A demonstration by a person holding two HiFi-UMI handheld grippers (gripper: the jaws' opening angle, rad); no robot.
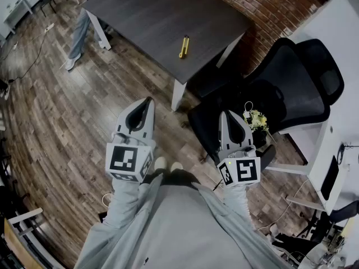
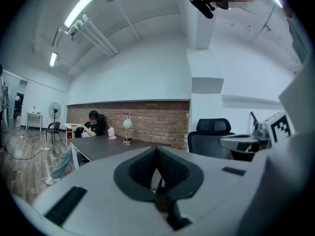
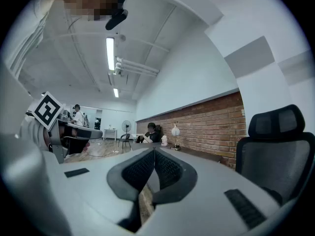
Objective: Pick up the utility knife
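A yellow utility knife (image 1: 183, 46) lies on the dark grey table (image 1: 151, 21), near its right-hand front edge, in the head view. My left gripper (image 1: 147, 102) is held level over the wood floor, well short of the table, its jaws together with nothing in them. My right gripper (image 1: 229, 115) hangs beside it over a black office chair (image 1: 269, 97), also shut and empty. In the left gripper view the left gripper (image 2: 156, 149) faces the table (image 2: 106, 147). In the right gripper view the right gripper (image 3: 154, 151) faces the brick wall. Neither gripper view shows the knife.
A person (image 2: 92, 124) sits at the table's far end, their legs (image 1: 78, 35) beside it. A small lamp (image 2: 127, 130) stands on the table by the brick wall (image 1: 269, 4). A white desk (image 1: 334, 144) lies at the right. Cables (image 1: 33, 49) trail on the floor.
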